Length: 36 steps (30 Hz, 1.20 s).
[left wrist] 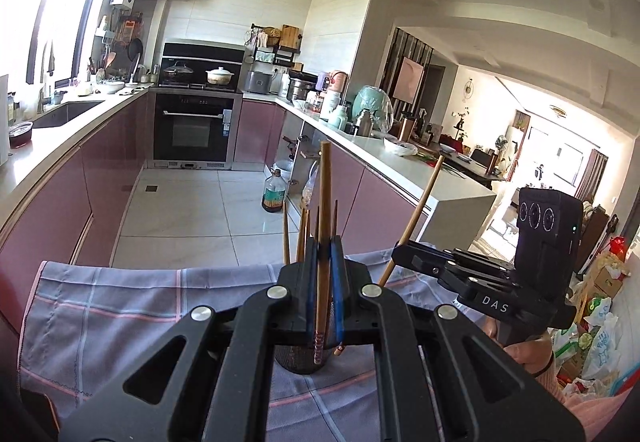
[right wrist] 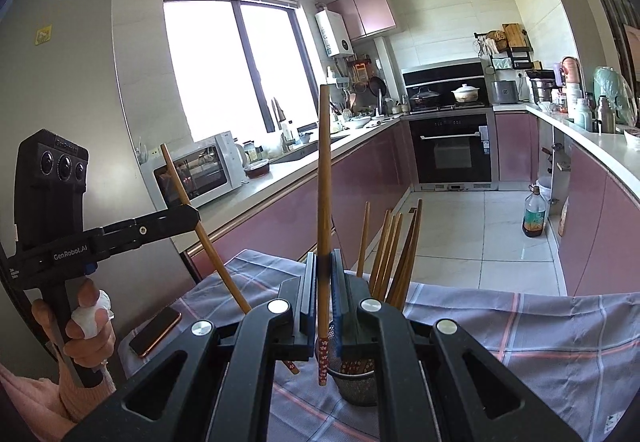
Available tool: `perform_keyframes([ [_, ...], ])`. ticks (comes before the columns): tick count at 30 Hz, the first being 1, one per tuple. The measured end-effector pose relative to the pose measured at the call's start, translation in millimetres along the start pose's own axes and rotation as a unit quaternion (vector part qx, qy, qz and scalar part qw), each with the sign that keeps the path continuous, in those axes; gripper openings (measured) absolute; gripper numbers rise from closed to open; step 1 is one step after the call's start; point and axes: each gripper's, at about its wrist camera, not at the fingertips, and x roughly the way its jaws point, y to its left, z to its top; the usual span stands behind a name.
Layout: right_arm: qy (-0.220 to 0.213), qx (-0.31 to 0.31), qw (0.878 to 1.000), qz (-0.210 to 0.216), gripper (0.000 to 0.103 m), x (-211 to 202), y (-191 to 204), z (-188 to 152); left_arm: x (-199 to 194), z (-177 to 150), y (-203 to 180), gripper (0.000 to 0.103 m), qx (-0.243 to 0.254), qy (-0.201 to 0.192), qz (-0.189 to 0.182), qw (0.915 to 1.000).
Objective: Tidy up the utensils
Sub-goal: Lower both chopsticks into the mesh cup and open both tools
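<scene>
- Left wrist view: the left tool [left wrist: 323,242] is clamping one chopstick [left wrist: 323,202] upright above the holder [left wrist: 298,360] on the cloth-covered worktop [left wrist: 120,322].
- Right wrist view: the right tool [right wrist: 323,256] is clamping another chopstick [right wrist: 323,182] beside the holder [right wrist: 356,388], which is containing more chopsticks [right wrist: 394,254].

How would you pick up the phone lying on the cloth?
Grip the phone across its long thin edges, coming straight down from above. It lies flat on the checked cloth near the table's corner, so only its narrow sides give the jaws anything to pinch.
</scene>
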Motion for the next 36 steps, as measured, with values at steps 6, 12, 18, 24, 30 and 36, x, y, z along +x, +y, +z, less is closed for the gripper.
perform_keyframes([
  [6,-0.011,-0.002,1.0,-0.012,0.005,2,-5,7,11,10,-2,0.007,-0.003,-0.002,0.002,1.0],
  [12,-0.01,-0.004,1.0,-0.029,0.005,12,-11,9,31,16,-4,0.007,0.005,0.007,0.013,0.9999],
  [18,0.002,-0.002,0.999,-0.04,0.005,24,-17,5,48,15,-3,0.007,0.005,0.025,0.018,0.9995],
  [24,0.013,0.001,0.999,-0.05,0.005,34,-23,2,61,12,-5,0.007,0.009,0.04,0.023,0.9989],
  [30,0.024,0.002,0.998,-0.053,0.005,41,-21,-1,73,8,-8,0.007,0.019,0.051,0.031,0.9981],
  [36,0.041,-0.002,0.998,-0.054,0.005,50,-19,-7,84,3,-10,0.007,0.024,0.064,0.035,0.9971],
])
